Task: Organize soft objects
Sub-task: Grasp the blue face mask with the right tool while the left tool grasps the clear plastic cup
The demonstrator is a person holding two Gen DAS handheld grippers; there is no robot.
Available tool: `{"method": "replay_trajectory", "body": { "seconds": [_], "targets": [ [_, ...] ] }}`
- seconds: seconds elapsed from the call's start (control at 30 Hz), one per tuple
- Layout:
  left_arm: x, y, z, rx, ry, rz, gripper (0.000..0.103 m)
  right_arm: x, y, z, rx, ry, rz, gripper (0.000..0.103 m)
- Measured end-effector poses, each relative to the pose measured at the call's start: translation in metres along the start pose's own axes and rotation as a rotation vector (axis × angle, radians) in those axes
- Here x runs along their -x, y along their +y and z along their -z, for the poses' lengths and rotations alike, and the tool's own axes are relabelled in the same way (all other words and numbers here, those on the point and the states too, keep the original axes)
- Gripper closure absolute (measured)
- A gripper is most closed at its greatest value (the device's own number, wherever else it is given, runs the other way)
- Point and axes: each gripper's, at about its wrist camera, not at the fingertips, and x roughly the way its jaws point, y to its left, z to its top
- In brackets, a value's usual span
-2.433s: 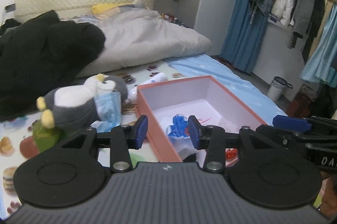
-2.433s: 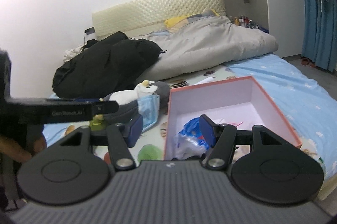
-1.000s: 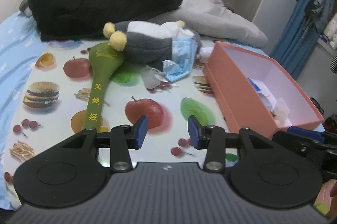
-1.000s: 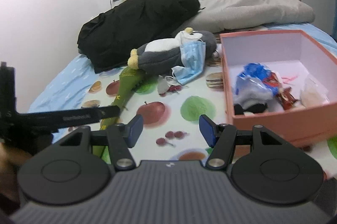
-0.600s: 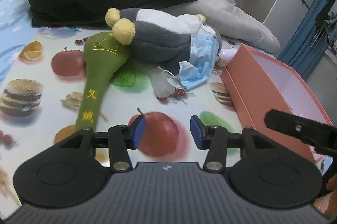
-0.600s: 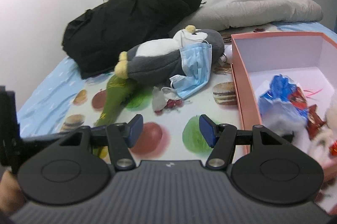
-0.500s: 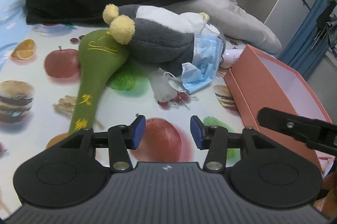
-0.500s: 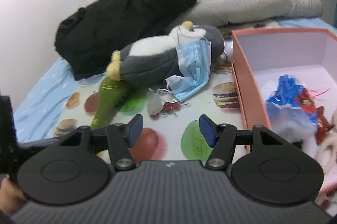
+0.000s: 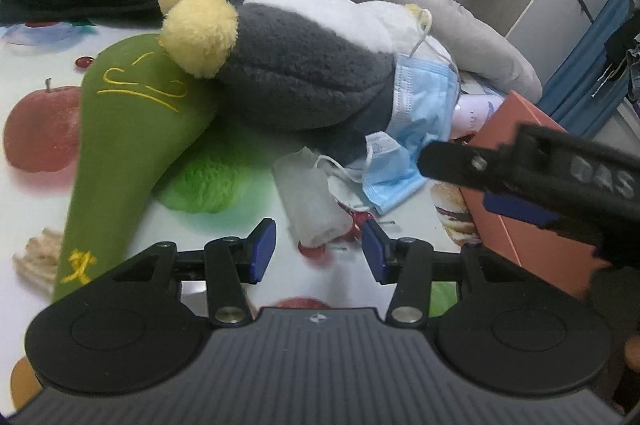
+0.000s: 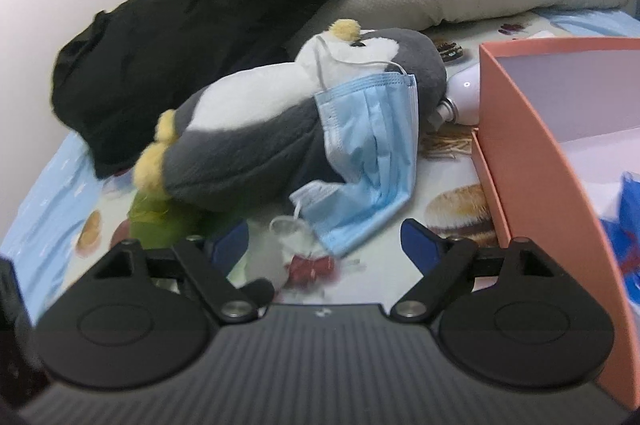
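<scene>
— Where are the soft things?
— On the bed (image 9: 36, 37): the penguin (image 9: 304, 73) far, blue mask (image 10: 372, 153) against it, box (image 10: 532, 161) right.
— The jaws?
— Right gripper (image 10: 324, 241) just opened wide; left gripper (image 9: 318, 251) half open. Both empty, above a small white pouch (image 9: 312, 201).

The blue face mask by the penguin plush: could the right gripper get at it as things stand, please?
Probably yes. The right gripper is open with empty jaws, and the blue face mask lies just ahead on the mat, uncovered. The penguin plush behind it does not block the near edge.
</scene>
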Motion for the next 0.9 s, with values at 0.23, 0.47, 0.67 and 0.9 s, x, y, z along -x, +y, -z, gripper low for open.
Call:
{"method": "replay_trajectory", "body": {
  "seconds": [0.23,0.47,0.67,0.9],
  "targets": [
    [-0.018,0.001,-0.007,0.0,-0.019,0.013,0.049,-0.055,-0.015,-0.01,-0.099,0.034,0.087,0.018],
    [-0.025,-0.002,-0.008,-0.005,-0.027,0.009,0.062,-0.08,-0.022,-0.009,-0.139,0.038,0.091,0.02],
    [-0.023,0.001,-0.007,0.016,-0.024,0.008,0.072,-0.075,-0.019,-0.006,-0.109,0.036,0.087,0.073],
    [-0.003,-0.005,-0.002,-0.005,-0.042,-0.04,0.08,-0.049,-0.019,-0.003,-0.09,0.027,0.072,0.088]
  ]
}}
